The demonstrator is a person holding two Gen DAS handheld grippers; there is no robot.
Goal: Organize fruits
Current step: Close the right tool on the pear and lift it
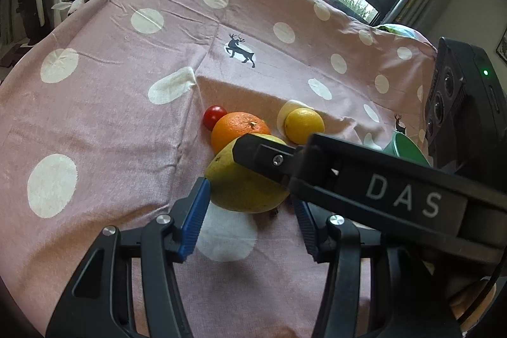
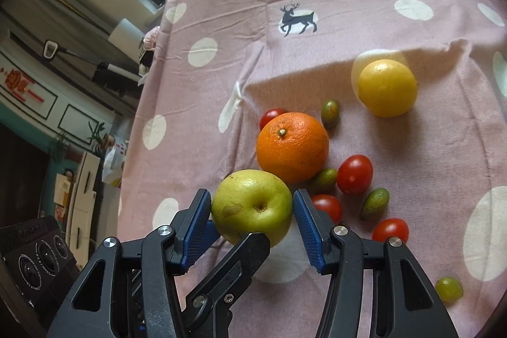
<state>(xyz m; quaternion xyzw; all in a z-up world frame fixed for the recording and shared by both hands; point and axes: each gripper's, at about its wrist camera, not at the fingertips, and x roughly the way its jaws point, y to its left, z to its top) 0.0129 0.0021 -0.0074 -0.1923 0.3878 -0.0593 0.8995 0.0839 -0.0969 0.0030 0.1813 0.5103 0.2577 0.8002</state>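
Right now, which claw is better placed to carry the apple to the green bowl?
Right, probably. The right claw has both pads against the apple, and the bowl sits on its side. On the left claw, the far pad is hidden.

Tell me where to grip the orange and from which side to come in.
Grip the orange across its widest middle, coming from above. It is round and sits stem-up, and the green apple and small tomatoes crowd its near sides. Set the jaws left and right, where the cloth is barer.
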